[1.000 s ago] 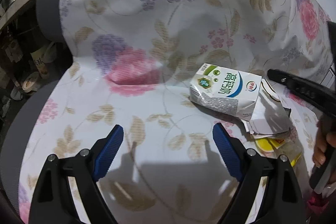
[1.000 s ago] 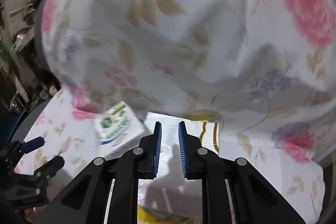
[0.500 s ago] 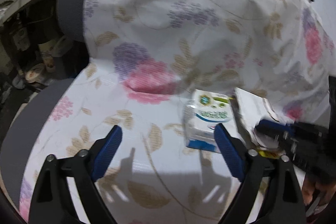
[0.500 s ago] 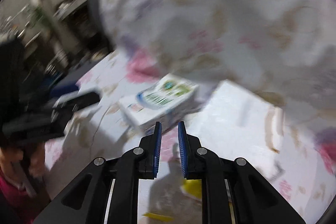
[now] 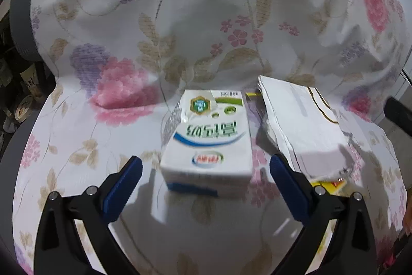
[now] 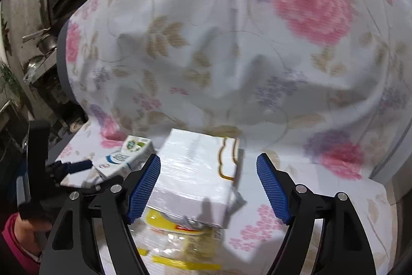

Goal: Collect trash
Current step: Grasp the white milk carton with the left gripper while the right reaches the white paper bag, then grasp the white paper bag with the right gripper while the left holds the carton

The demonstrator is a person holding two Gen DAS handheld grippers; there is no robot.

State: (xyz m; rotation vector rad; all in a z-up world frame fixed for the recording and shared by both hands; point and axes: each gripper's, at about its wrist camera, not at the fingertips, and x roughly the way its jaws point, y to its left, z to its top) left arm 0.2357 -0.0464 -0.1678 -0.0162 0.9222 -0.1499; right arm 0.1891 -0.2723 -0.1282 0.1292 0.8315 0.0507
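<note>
A white milk carton [image 5: 208,143] with green and blue print lies flat on the floral-covered seat. My left gripper [image 5: 206,182] is open, its blue pads on either side of the carton's near end, not touching it. A white shiny wrapped packet [image 5: 301,125] lies just right of the carton. In the right wrist view my right gripper [image 6: 208,187] is open around the near end of that packet [image 6: 198,177], over a yellow and clear plastic wrapper [image 6: 177,244]. The carton [image 6: 123,156] and the left gripper [image 6: 74,166] show at the left.
The floral cloth [image 5: 206,17] covers a chair seat and backrest that rises right behind the trash. Grey chair edges [image 5: 18,1] show at the left. Dark shelves with pots and dishes [image 6: 38,48] stand beyond the chair on the left.
My left gripper has swung right and closer, so the carton now sits centred between its pads. My right gripper has opened wide and moved over the white packet.
</note>
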